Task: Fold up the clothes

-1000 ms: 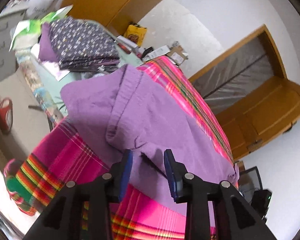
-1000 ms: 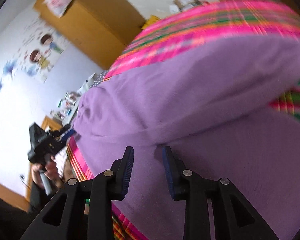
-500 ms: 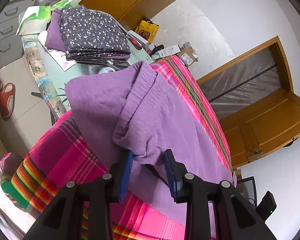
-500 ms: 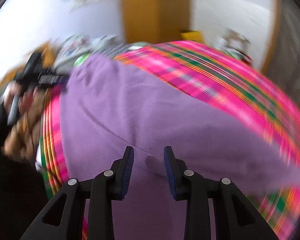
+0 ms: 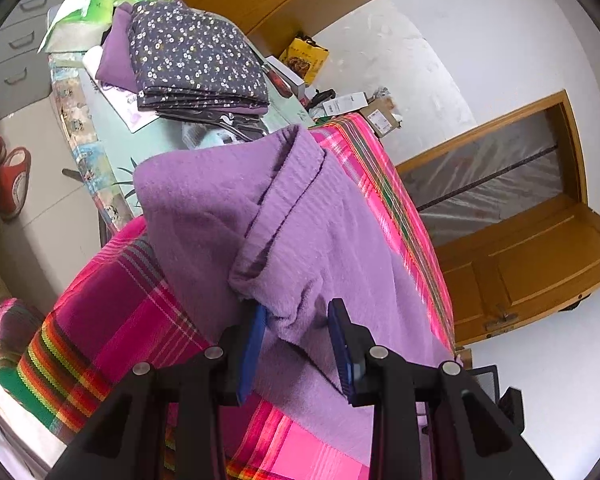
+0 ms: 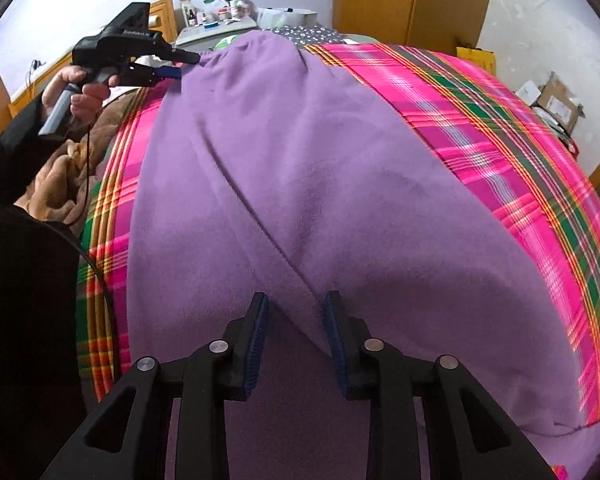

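Fleece garment (image 5: 300,232), purple and thick, lay spread over a pink plaid blanket (image 5: 112,320) covering the bed, with one sleeve-like flap doubled back across its middle. In the left wrist view, the left gripper (image 5: 296,344) had a bunched fold of that flap between its blue pads, which stood fairly wide apart around the thick cloth; whether they truly pinched it could not be told. In the right wrist view, the right gripper (image 6: 296,336) pointed steeply down at the garment where a diagonal seam ran between its fingers, and its jaws were closing, with the fleece ridge between them but not yet clearly pressed. The same view showed a hand (image 6: 74,92) holding the left gripper at the garment's far edge. Beyond the bed, a stack of folded floral fabric (image 5: 196,64) sat on a side table (image 5: 100,128). The step in hand looked like gathering both ends for a fold. The next move would likely call for a firm pinch on both sides, then lifting evenly so the heavy fleece did not slip or drag the blanket.
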`<state>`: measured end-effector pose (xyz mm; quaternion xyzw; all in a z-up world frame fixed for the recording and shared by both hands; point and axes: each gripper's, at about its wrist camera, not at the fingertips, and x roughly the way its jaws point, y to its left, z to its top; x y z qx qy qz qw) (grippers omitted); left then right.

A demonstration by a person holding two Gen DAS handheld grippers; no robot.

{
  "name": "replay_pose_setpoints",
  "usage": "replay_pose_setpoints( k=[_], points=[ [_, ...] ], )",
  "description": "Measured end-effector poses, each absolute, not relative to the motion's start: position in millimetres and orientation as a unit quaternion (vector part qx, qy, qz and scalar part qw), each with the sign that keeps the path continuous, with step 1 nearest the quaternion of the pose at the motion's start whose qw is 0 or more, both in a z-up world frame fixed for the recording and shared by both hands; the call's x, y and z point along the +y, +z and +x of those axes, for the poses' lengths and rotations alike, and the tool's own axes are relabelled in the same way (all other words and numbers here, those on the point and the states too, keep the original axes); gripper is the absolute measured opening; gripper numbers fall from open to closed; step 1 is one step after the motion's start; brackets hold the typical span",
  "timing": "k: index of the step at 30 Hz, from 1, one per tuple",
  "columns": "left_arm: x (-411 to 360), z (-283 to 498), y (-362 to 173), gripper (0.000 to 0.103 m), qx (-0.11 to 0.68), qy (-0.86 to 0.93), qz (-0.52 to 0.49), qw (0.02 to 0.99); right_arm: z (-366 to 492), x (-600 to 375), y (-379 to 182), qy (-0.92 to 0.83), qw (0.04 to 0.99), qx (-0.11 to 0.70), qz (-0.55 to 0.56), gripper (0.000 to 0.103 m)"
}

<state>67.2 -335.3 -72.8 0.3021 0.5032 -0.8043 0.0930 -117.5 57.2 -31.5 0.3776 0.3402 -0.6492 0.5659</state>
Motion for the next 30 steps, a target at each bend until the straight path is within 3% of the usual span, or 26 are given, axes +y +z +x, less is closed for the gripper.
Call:
replay_pose_setpoints(
  k=[2, 4, 7, 22, 30],
  points=[
    [-336, 67, -73, 0.032, 0.507, -0.802, 0.299, 0.097, -117, 54, -31, -0.655, 0.557, 0.343, 0.377, 0.018],
    [-336, 68, -72, 0.018, 0.506, -0.803, 0.297, 0.105, -117, 54, -31, -0.661, 0.552, 0.341, 0.377, 0.012],
    [-336, 69, -68, 0.012, 0.496, -0.809, 0.295, 0.111, -113, 51, -30, -0.668, 0.545, 0.346, 0.371, 0.006],
    [-356, 50, 22, 0.009, 0.420, -0.875, 0.222, 0.099, -80, 54, 23, -0.689, 0.574, 0.312, 0.312, 0.004],
    [-383, 76, -28, 0.009, 0.449, -0.845, 0.254, 0.146, -40, 37, -19, -0.641, 0.613, 0.302, 0.350, 0.004]
  ],
)
